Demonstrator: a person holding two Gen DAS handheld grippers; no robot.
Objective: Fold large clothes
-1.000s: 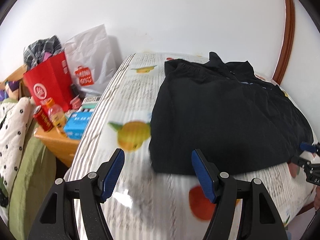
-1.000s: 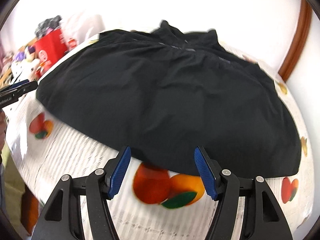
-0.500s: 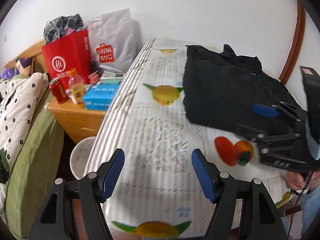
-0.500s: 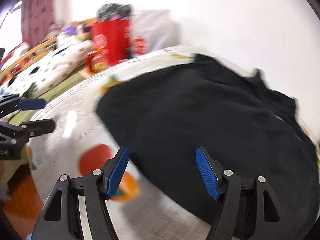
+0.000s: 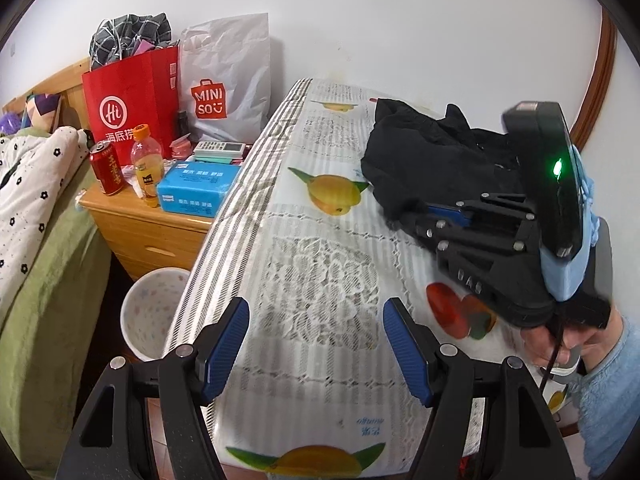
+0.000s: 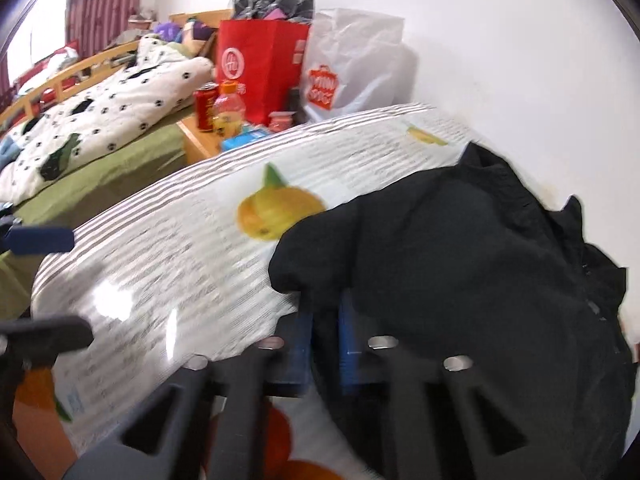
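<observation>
A black garment point(image 5: 432, 164) lies bunched on the far right part of the fruit-print tablecloth point(image 5: 320, 264); it also fills the right of the right wrist view point(image 6: 472, 256). My right gripper point(image 6: 324, 340) is shut on the garment's near left edge and shows from the side in the left wrist view point(image 5: 444, 213). My left gripper point(image 5: 316, 344) is open and empty, above the table's near left part, well away from the garment.
A wooden nightstand point(image 5: 148, 216) left of the table holds a can, a juice bottle, a blue tissue pack point(image 5: 198, 190), a red bag point(image 5: 132, 104) and a white bag point(image 5: 228, 80). A white bin point(image 5: 154, 312) stands below. A bed point(image 5: 36, 216) lies further left.
My right gripper swung left to the garment's left edge and closed on it. My left gripper pulled back and left, away from the garment, still open.
</observation>
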